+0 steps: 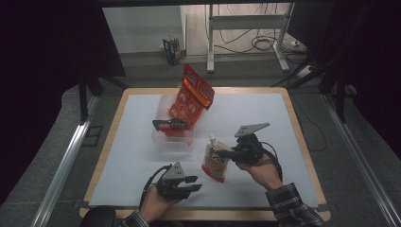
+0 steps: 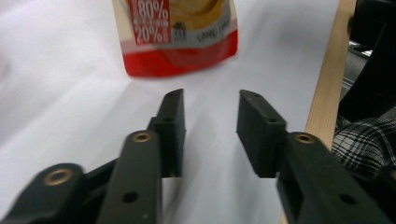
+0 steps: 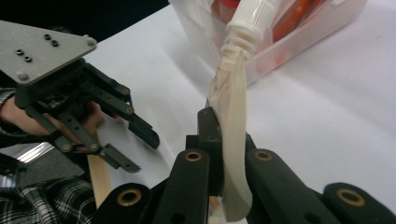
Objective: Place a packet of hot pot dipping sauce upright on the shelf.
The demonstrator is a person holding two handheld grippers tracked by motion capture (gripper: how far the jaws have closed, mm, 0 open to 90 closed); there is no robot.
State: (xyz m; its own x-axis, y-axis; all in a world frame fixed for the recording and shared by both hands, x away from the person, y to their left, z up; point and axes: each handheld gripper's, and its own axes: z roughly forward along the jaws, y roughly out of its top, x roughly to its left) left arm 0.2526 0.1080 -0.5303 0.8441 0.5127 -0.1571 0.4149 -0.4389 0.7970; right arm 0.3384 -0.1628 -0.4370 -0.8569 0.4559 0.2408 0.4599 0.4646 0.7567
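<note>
High cam overhead facing fwd-down, claw cams close-up, all share pouch (image 1: 216,162).

Clear bin (image 1: 172,138) with red packets (image 1: 191,94)

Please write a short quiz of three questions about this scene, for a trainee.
1. Which gripper holds the pouch?
2. True or false: the left gripper has something between its open jaws.
3. What stands in the clear box: A) an orange packet, B) a bottle, C) a cup?

Key
1. The right gripper, shut on the pouch's edge.
2. False: nothing is between them.
3. A
</note>
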